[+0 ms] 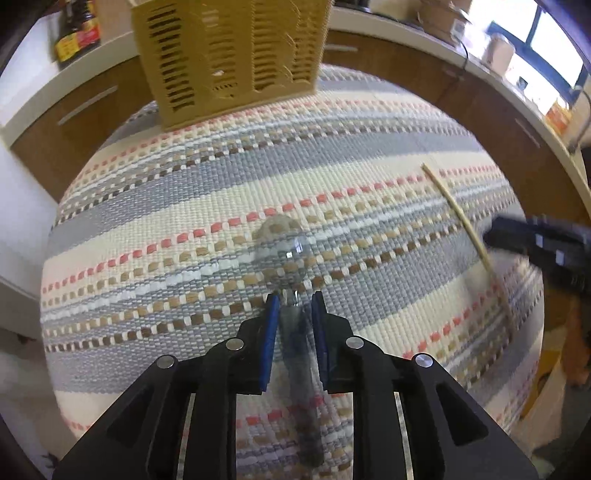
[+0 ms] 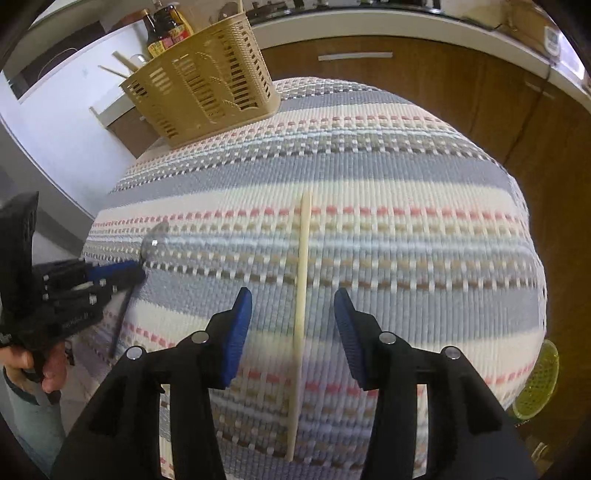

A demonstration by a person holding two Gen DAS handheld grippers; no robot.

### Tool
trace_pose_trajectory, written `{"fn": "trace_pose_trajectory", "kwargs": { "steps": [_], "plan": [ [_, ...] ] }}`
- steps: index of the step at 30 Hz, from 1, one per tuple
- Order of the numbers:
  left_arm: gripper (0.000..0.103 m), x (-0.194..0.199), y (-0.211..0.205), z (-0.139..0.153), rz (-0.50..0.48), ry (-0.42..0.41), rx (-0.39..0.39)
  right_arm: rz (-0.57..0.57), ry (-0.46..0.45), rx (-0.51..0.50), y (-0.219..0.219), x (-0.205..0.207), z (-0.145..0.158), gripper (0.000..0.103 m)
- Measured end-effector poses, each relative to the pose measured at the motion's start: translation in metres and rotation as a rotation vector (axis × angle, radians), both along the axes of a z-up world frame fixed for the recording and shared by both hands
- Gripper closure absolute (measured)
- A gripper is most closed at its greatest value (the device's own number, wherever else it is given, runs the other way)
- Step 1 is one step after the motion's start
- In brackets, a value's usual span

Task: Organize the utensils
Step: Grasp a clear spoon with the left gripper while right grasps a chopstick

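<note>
A metal spoon (image 1: 282,245) lies blurred on the striped mat (image 1: 147,258), bowl away from me, its handle running back between the blue pads of my left gripper (image 1: 294,297). The jaws stand narrow, with thin gaps on both sides of the spoon's neck. A wooden chopstick (image 2: 303,266) lies lengthwise on the mat (image 2: 406,177) between the wide-open fingers of my right gripper (image 2: 293,293), untouched. The left wrist view shows the same chopstick (image 1: 461,218) beside the blurred right gripper (image 1: 517,236). In the right wrist view, the left gripper (image 2: 122,271) is at the mat's left edge.
A tan slotted utensil basket (image 2: 207,88) stands at the mat's far left corner, with chopsticks sticking out; the left wrist view shows the basket (image 1: 229,55) straight ahead. Sauce bottles (image 2: 166,29) stand behind it. Brown cabinets (image 2: 406,81) surround the table. A yellow-green strainer (image 2: 539,384) sits low right.
</note>
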State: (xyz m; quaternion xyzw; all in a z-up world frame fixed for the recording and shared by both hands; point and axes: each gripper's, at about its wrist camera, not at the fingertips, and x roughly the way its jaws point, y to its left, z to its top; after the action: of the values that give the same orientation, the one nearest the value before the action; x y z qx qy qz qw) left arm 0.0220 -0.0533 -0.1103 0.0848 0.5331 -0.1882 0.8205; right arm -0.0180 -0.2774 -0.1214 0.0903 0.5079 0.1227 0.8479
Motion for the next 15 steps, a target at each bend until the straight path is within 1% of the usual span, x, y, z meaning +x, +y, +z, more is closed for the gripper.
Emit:
{"fn": "trace_pose_trajectory", "kwargs": {
  "steps": [2, 3, 5, 6, 8, 10, 11, 13, 15],
  "plan": [
    [0.085, 0.004, -0.003, 0.000, -0.009, 0.027, 0.015, 0.026, 0.050, 0.025, -0.002, 0.017, -0.001, 0.062],
    [0.085, 0.005, -0.003, 0.000, -0.012, 0.029, 0.031, 0.037, 0.077, 0.022, -0.001, 0.026, -0.002, 0.066],
    [0.084, 0.007, -0.004, -0.001, -0.029, 0.029, 0.065, 0.066, 0.118, 0.005, 0.002, 0.038, -0.006, 0.068],
    [0.084, 0.008, -0.006, -0.001, -0.045, 0.034, 0.078, 0.074, 0.154, 0.007, 0.004, 0.045, -0.010, 0.073],
    [0.084, 0.011, -0.005, -0.001, -0.057, 0.055, 0.085, 0.073, 0.188, 0.006, 0.006, 0.051, -0.010, 0.075],
    [0.084, 0.017, -0.006, 0.000, -0.070, 0.087, 0.091, 0.090, 0.231, -0.034, 0.012, 0.057, -0.010, 0.079],
    [0.084, 0.020, -0.008, 0.000, -0.081, 0.105, 0.100, 0.095, 0.243, -0.056, 0.015, 0.059, -0.009, 0.080],
    [0.084, 0.026, -0.011, 0.000, -0.100, 0.129, 0.122, 0.119, 0.266, -0.131, 0.026, 0.063, -0.008, 0.083],
    [0.084, 0.027, -0.019, -0.001, -0.132, 0.124, 0.174, 0.118, 0.278, -0.185, 0.033, 0.065, -0.008, 0.091]
  ]
}}
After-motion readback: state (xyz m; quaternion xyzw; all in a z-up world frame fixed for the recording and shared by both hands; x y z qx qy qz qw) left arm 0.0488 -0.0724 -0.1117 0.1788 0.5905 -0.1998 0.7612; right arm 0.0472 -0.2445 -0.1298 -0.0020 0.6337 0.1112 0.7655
